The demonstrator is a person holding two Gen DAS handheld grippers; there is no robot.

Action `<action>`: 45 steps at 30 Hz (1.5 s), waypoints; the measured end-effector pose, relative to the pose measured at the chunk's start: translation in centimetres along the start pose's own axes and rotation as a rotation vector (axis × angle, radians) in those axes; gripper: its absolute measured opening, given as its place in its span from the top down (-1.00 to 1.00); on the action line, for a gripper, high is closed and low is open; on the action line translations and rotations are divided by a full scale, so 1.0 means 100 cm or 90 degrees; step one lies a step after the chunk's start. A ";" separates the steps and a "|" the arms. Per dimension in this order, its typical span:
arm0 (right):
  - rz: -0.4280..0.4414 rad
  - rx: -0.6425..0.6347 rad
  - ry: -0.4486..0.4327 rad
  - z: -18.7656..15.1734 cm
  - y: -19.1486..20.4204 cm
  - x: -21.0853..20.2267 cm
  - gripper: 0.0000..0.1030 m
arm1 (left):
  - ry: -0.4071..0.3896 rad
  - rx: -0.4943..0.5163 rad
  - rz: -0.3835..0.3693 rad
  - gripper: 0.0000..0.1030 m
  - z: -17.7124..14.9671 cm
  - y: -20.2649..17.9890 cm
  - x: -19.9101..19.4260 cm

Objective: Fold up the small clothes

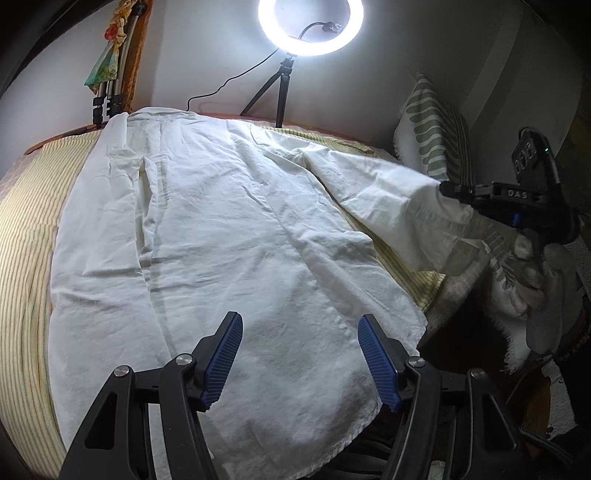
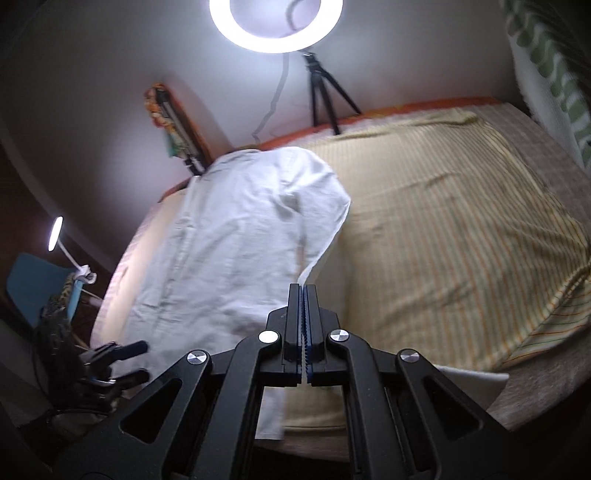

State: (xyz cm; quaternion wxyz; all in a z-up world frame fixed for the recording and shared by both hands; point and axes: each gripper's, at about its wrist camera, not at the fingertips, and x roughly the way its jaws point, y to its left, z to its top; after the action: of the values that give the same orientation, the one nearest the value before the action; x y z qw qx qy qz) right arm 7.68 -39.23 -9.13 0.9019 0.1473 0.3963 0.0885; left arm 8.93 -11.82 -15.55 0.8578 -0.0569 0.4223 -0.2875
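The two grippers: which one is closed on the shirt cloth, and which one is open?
The right gripper is closed, pinching the white shirt at its sleeve. The left gripper is open, fingers apart above the hem, holding nothing.

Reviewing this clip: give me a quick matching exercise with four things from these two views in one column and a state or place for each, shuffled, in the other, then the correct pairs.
Things
1. left gripper
2. right gripper
3. ring light
4. white shirt

States or places
A. lit, on a tripod at the far edge of the bed
B. shut on the shirt's sleeve
C. open, above the shirt's hem
D. spread on the striped sheet

Pairs: 1-C, 2-B, 3-A, 4-D
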 end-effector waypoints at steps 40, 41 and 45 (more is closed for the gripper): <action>0.039 0.083 0.119 0.041 -0.036 0.139 -0.12 | 0.074 -0.027 -0.065 0.01 0.014 -0.033 0.051; 0.033 0.083 0.124 0.041 -0.037 0.147 -0.12 | 0.082 -0.033 -0.072 0.06 0.012 -0.031 0.054; 0.041 0.098 0.146 0.042 -0.040 0.171 0.86 | 0.108 -0.031 -0.090 0.49 0.003 -0.030 0.064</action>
State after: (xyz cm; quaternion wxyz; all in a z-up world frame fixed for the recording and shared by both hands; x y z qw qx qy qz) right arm 22.37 -39.08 -19.55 0.8336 0.2175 0.4972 0.1030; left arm 10.86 -17.82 -18.73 0.7948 -0.0829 0.4953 -0.3407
